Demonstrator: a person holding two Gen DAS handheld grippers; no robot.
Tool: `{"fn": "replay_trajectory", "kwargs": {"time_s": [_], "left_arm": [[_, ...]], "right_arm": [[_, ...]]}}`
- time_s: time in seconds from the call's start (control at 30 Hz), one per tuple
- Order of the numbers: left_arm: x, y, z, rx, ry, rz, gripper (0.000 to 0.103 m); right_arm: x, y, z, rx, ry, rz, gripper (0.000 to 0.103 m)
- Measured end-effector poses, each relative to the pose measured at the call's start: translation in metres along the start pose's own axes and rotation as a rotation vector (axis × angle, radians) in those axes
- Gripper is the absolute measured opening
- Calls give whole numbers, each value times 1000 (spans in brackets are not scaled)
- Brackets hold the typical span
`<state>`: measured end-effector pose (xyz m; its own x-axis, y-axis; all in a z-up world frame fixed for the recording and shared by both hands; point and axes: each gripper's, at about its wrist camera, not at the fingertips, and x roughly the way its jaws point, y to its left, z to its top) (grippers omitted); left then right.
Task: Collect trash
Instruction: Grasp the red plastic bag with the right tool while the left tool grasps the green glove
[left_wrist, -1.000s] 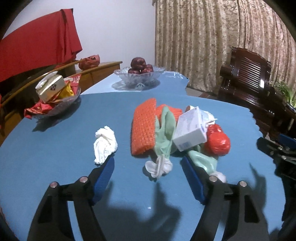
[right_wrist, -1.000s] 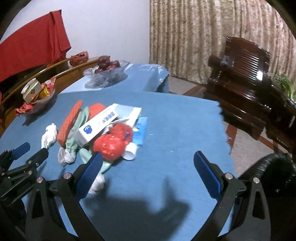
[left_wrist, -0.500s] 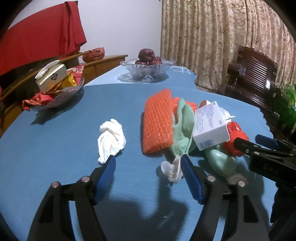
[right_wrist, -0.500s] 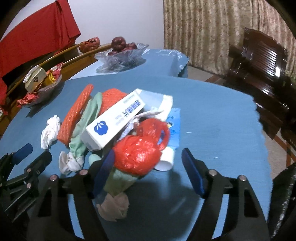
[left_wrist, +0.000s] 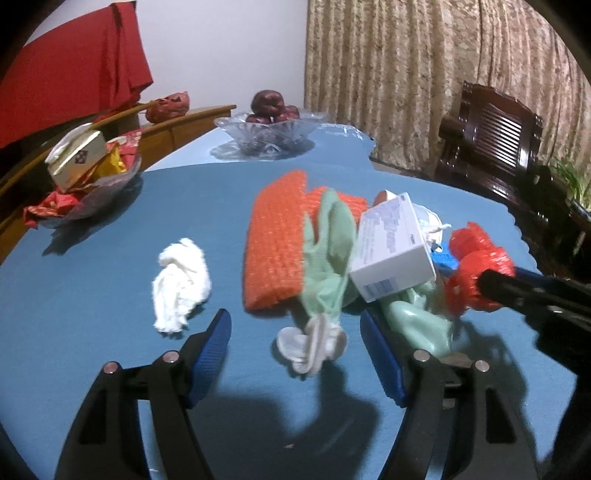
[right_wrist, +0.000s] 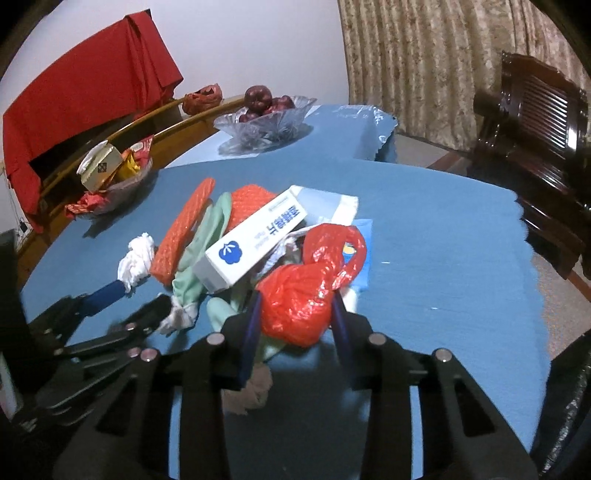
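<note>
On the blue table (left_wrist: 110, 258) my trash pile sits mid-surface: orange mesh pad (left_wrist: 275, 247), pale green glove (left_wrist: 327, 258) and white carton (right_wrist: 255, 242) heaped together, a crumpled tissue (left_wrist: 181, 284) just left of them. My right tool (right_wrist: 295, 317) has just been closing and now pinches the red plastic bag (right_wrist: 303, 295). My left tool (left_wrist: 295, 347) stands wide around the glove's cuff, not gripping

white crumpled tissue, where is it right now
In the left wrist view the white crumpled tissue lies alone on the blue tablecloth, left of the orange mesh sleeve and just ahead of the left tongs' left finger.
</note>
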<state>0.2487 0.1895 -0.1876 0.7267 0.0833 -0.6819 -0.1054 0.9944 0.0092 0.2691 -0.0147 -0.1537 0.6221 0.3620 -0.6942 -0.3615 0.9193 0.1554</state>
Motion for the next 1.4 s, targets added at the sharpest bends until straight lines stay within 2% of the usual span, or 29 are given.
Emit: {"fn": "replay_trajectory", "kwargs": {"time_s": [0.07,0.13,0.2,0.3,0.5,0.97,1.2,1.27,1.3,1.4], "left_arm": [[8,-4,1,9,27,-1,60],[18,-6,0,6,63,-9,47],[26,-6,-2,-1,95,-22,41],[25,-10,-1,11,91,-30,28],[1,-11,2,-8,45,-52,24],[-92,-20,3,-39,-58,-81,20],[-126,-46,-3,-16,-64,-147,15],[-133,-54,-4,-11,-65,-174,11],[-136,-59,-5,-5,-63,-192,5],[-141,-73,-11,14,-48,-215,5]], "right_arm": [[-6,-3,-1,-4,-1,-8,35],[-12,-7,-3,-6,-4,-16,35],[-16,-9,-5,-7,-5,-21,35],[-22,-13,-9,-3,-2,-29,35],[-40,-19,-18,20,-8,-46,35],[-96,-18,-22,10,-61,-57,35],[-125,-22,-30,15,-66,-63,35],[-133,-25,-33,11,-65,-73,35],[-139,-27,-35,13,-64,-79,35],[-150,-35,-44,19,-60,-96,35]]}}
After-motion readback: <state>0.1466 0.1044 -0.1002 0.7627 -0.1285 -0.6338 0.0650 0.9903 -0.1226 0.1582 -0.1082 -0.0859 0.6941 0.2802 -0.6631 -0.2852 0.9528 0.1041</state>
